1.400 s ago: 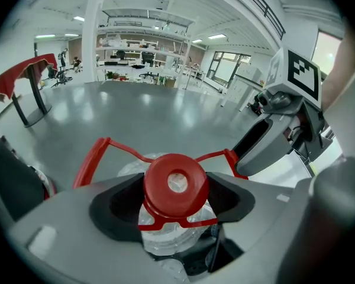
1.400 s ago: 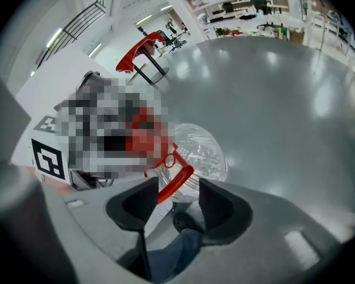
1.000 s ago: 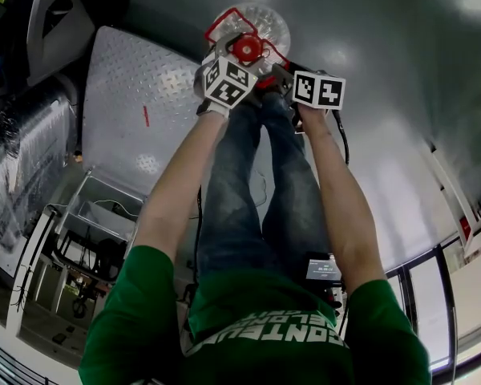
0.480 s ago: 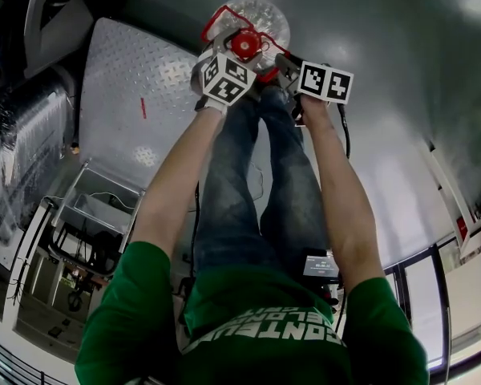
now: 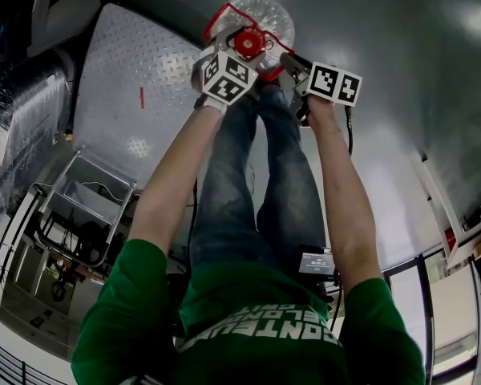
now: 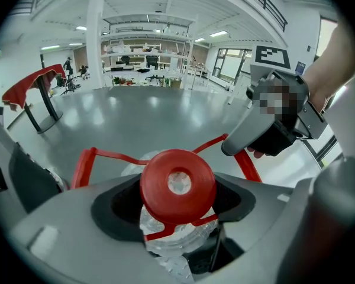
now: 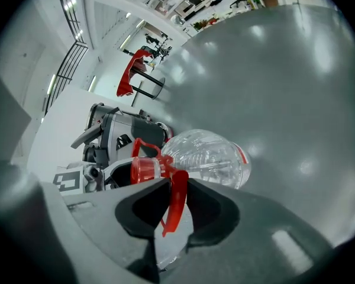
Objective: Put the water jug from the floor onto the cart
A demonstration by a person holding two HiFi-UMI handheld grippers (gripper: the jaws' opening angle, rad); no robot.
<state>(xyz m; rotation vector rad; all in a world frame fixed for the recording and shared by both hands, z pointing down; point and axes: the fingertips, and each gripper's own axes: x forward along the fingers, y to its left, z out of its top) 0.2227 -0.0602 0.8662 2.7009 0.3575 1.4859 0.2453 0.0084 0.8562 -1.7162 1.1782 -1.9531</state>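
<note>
Cart deck (image 5: 136, 79) of ridged metal lies just left of the water jug (image 5: 263, 18) in the head view, so the coming move looks to be up and leftward; the jug sits low by the person's feet, red cap (image 6: 177, 185) toward the person, clear body beyond; whether it is clear of the glossy grey floor (image 5: 401, 70) cannot be told; the left gripper (image 6: 177, 218), nearer the cart, clamps the neck under the cap; the right gripper (image 7: 173, 215), its jaws just closing, pinches the red handle (image 7: 178, 185); open hall around.

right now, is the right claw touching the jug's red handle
Touching. The right gripper view shows the right claw, its jaws having just been closing, pinching the red handle.
</note>
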